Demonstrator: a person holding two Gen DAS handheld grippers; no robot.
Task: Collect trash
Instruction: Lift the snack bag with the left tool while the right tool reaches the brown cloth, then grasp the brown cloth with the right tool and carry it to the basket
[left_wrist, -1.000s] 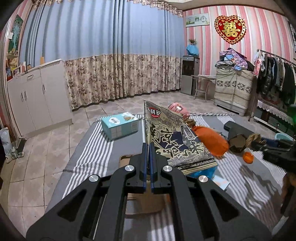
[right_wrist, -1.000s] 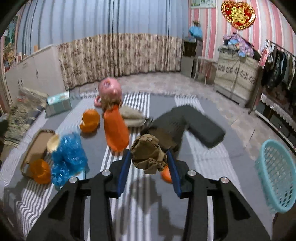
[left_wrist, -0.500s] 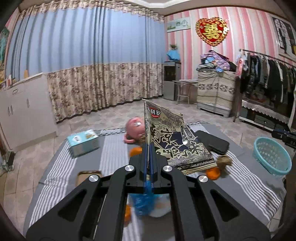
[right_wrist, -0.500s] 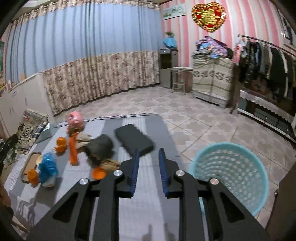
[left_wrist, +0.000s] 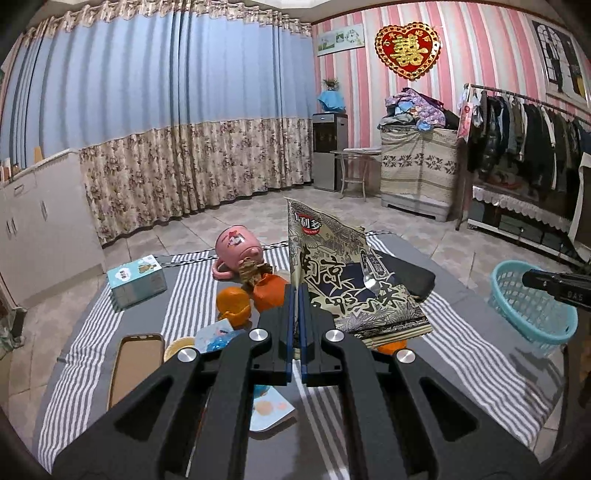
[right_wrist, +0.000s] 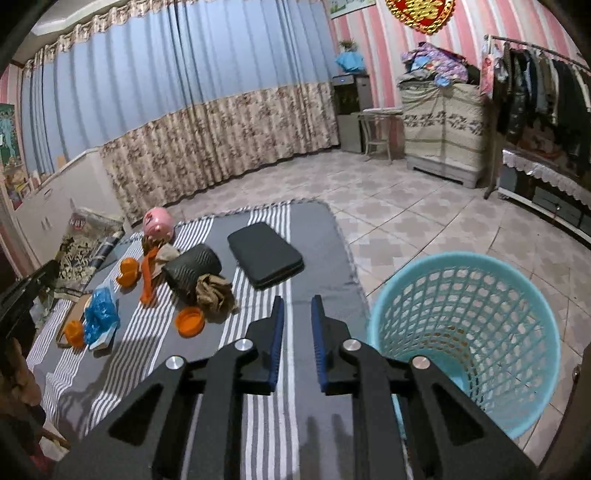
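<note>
My left gripper (left_wrist: 295, 291) is shut on a printed snack bag (left_wrist: 347, 280) and holds it upright above the striped table. The bag also shows at the left of the right wrist view (right_wrist: 83, 243). My right gripper (right_wrist: 297, 306) is open and empty above the table's right end, next to a teal mesh basket (right_wrist: 469, 332). The basket also shows in the left wrist view (left_wrist: 532, 306). A crumpled brown paper wad (right_wrist: 214, 295), a blue plastic wrapper (right_wrist: 99, 314) and orange peel pieces (right_wrist: 190, 321) lie on the table.
A black pouch (right_wrist: 264, 254), a dark rolled case (right_wrist: 192, 269), a pink mug (left_wrist: 238, 247), a tissue box (left_wrist: 136, 280), a phone (left_wrist: 135, 358) and a card (left_wrist: 269, 410) lie on the striped cloth (right_wrist: 273, 424). A clothes rack (left_wrist: 528, 147) stands at the right.
The brown wad that sat between my right gripper's fingers now lies on the table. The right gripper has swung right, beside the basket. The left gripper has turned right with the bag.
</note>
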